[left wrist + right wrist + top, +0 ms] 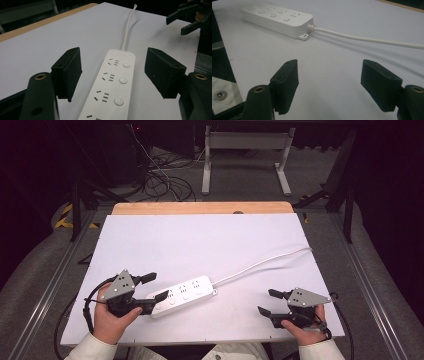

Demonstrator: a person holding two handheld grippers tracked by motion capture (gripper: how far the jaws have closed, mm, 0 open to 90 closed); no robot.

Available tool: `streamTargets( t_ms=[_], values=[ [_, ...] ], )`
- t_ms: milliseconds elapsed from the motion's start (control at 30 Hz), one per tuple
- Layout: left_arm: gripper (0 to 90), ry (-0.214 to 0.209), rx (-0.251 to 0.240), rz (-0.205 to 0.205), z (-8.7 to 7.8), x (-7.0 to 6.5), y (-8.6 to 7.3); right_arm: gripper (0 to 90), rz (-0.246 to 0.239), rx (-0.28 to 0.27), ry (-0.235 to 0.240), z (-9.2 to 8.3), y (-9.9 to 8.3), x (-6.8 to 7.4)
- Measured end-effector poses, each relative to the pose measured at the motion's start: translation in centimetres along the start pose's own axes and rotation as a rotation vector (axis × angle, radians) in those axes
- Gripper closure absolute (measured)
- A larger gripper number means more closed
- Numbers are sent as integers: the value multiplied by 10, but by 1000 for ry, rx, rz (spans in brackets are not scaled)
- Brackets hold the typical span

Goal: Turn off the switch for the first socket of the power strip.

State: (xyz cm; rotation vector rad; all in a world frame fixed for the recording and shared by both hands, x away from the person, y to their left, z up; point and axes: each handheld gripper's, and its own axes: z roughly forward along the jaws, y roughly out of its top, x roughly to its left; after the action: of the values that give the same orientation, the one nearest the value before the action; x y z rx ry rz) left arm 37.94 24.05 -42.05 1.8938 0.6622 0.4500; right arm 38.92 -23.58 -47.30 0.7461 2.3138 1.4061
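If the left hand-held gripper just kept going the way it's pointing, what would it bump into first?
Probably the white power strip: it lies straight ahead between the open jaws of the left hand-held gripper, though its height above the strip is unclear.

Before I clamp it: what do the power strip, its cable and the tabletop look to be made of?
Power strip: looks like hard white plastic, smooth and slightly glossy, with moulded buttons and slots. Cable: likely a flexible white rubbery or PVC jacket, since it curves loosely and has a ribbed strain relief. Tabletop: a matte white sheet, material unclear, over a wood-look board at the far edge.
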Motion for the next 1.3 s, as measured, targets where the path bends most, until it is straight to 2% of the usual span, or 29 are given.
streamTargets(
  t_ms=[333,567,667,867,1167,1300],
  values=[
    [325,-20,5,15,14,-4,9,309,0,0,7,0,0,0],
    [340,-34,14,11,26,-7,14,307,-1,0,6,0,0,0],
    [361,-38,20,32,31,-8,17,304,-1,0,6,0,0,0],
    [377,-52,27,42,42,-10,21,304,-1,-1,7,0,0,0],
    [410,-70,42,41,56,-11,22,304,-1,-1,9,0,0,0],
    [461,-84,46,27,60,-10,22,304,0,-2,10,0,0,0]
  ],
)
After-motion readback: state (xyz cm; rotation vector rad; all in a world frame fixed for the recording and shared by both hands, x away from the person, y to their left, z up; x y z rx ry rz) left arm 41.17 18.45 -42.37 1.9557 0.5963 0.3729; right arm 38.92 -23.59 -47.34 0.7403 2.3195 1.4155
